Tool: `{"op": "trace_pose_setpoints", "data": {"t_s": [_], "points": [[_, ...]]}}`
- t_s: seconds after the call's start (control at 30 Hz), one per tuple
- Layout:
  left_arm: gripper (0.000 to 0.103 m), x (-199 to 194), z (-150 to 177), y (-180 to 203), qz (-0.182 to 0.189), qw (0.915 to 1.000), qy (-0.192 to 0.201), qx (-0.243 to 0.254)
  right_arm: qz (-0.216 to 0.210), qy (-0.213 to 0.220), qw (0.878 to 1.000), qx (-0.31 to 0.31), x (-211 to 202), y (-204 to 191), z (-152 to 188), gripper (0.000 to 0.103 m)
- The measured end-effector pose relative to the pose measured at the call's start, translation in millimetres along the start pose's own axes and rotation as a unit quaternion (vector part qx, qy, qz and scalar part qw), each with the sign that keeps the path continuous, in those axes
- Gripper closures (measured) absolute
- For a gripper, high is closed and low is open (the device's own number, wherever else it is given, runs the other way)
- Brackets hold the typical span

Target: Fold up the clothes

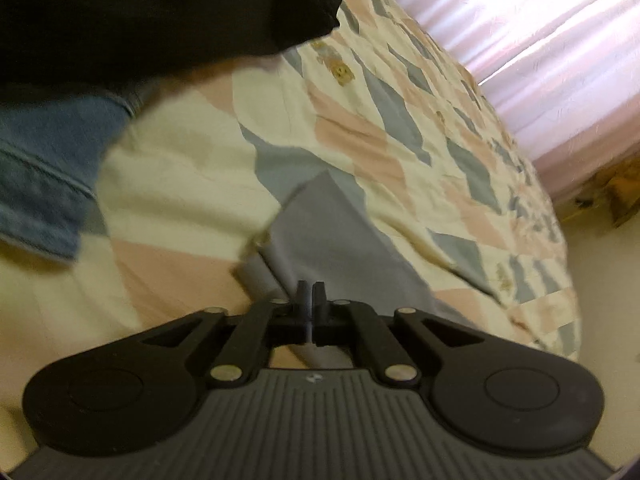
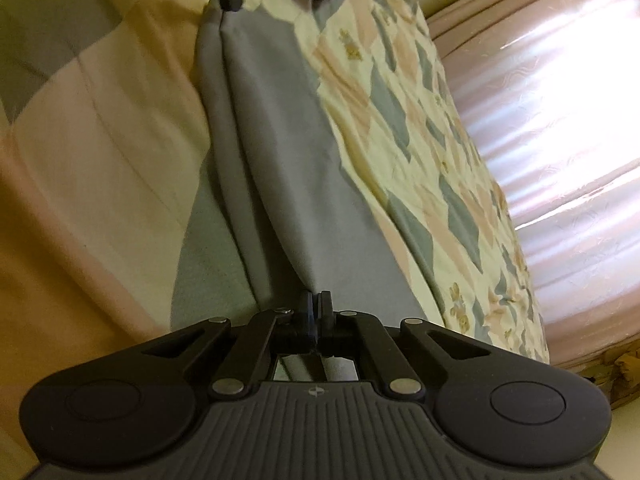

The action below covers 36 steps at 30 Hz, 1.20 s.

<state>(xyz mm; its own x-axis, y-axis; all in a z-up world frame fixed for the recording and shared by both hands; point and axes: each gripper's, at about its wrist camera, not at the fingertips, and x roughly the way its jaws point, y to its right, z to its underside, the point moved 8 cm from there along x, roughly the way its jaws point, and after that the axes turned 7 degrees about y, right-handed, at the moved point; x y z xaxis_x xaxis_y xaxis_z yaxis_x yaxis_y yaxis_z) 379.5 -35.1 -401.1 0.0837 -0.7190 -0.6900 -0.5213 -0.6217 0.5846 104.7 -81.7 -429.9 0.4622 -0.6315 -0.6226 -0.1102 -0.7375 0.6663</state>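
Patchwork quilt (image 1: 360, 128) in cream, pink and grey-blue covers the bed under you, w/ pink curtains (image 1: 560, 40) lit from behind on the far side and a brown piece of furniture (image 1: 616, 192) low by the wall. Blue denim (image 1: 44, 176) sits at the left edge of the left view, and a black mass (image 1: 140, 12) fills the top left; too blurred to say what it is. Nothing lies between your grippers and the cloth. Grey garment (image 2: 280, 152) is stretched in a long band over the quilt between your two tools, w/ a fold ridge running along it. Your left gripper (image 1: 309, 294) has its fingers pressed together on the garment's near end, fabric pinched in the slit. Your right gripper (image 2: 318, 304) is likewise clamped on the other end, fingers together w/ cloth between. In the right view the left tool shows at the top, gripping the far end of the band. Both tools are tilted, so the bed runs diagonally in each view.
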Motion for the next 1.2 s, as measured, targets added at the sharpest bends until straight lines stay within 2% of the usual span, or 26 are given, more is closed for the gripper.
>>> {"op": "trace_pose_setpoints", "data": {"t_s": [0.03, 0.07, 0.1, 0.17, 0.4, 0.5, 0.7, 0.83, 0.87, 0.9, 0.93, 1.03, 1.13, 1.2], "points": [[0.099, 3.2, 1.1, -0.6, 0.001, 0.9999, -0.002, -0.012, 0.0, 0.0, 1.0, 0.001, 1.0, -1.1, -1.0, 0.103], [0.099, 6.4, 2.1, -1.1, 0.002, 0.9997, -0.004, -0.023, 0.0, 0.001, 1.0, 0.001, 0.6, -3.2, -2.5, 0.098], [0.099, 9.6, 3.1, -1.7, 0.003, 0.9994, -0.006, -0.034, -0.001, 0.003, 1.0, 0.0, 0.2, -5.3, -3.9, 0.087], [0.099, 14.9, 3.7, -3.8, 0.001, 0.999, -0.006, -0.044, 0.003, 0.007, 1.0, -0.005, 0.6, -8.1, -6.1, 0.077], [0.096, 19.3, 5.2, -7.7, -0.008, 0.9987, -0.011, -0.048, 0.011, -0.002, 1.0, -0.015, 10.0, -8.4, -1.5, 0.078], [0.088, 13.3, 8.0, -7.8, -0.006, 0.9987, -0.017, -0.047, 0.01, -0.004, 1.0, -0.008, 11.2, -5.1, 1.1, 0.078], [0.088, 19.6, 12.5, -19.6, -0.009, 0.9952, -0.016, -0.096, 0.009, -0.008, 1.0, -0.007, 13.6, -3.6, 5.2, 0.077], [0.088, 24.7, 10.7, -22.7, -0.009, 0.9944, -0.009, -0.105, 0.012, -0.007, 1.0, -0.02, 16.2, -5.3, 9.8, 0.078], [0.092, 25.7, 7.7, -22.2, -0.008, 0.9946, -0.004, -0.103, 0.013, -0.006, 1.0, -0.022, 17.2, -5.1, 10.6, 0.085], [0.101, 26.8, 4.6, -21.8, -0.006, 0.9949, 0.001, -0.101, 0.013, -0.005, 1.0, -0.022, 18.2, -4.7, 11.4, 0.1], [0.103, 27.6, 1.5, -21.1, -0.005, 0.9951, 0.007, -0.099, 0.013, -0.004, 1.0, -0.02, 18.3, -3.4, 11.9, 0.103], [0.103, 11.8, -6.8, -3.0, 0.017, 0.9983, 0.031, -0.047, 0.024, 0.019, 1.0, 0.004, 10.6, 8.2, 10.0, 0.103], [0.103, -6.5, -13.1, 12.8, 0.037, 0.9979, 0.052, -0.001, 0.036, 0.035, 0.999, 0.012, -0.1, 18.9, 10.1, 0.103], [0.103, -14.4, -11.1, 12.6, 0.037, 0.9978, 0.053, 0.016, 0.026, 0.034, 0.999, 0.006, -2.7, 17.6, 12.0, 0.103]]}}
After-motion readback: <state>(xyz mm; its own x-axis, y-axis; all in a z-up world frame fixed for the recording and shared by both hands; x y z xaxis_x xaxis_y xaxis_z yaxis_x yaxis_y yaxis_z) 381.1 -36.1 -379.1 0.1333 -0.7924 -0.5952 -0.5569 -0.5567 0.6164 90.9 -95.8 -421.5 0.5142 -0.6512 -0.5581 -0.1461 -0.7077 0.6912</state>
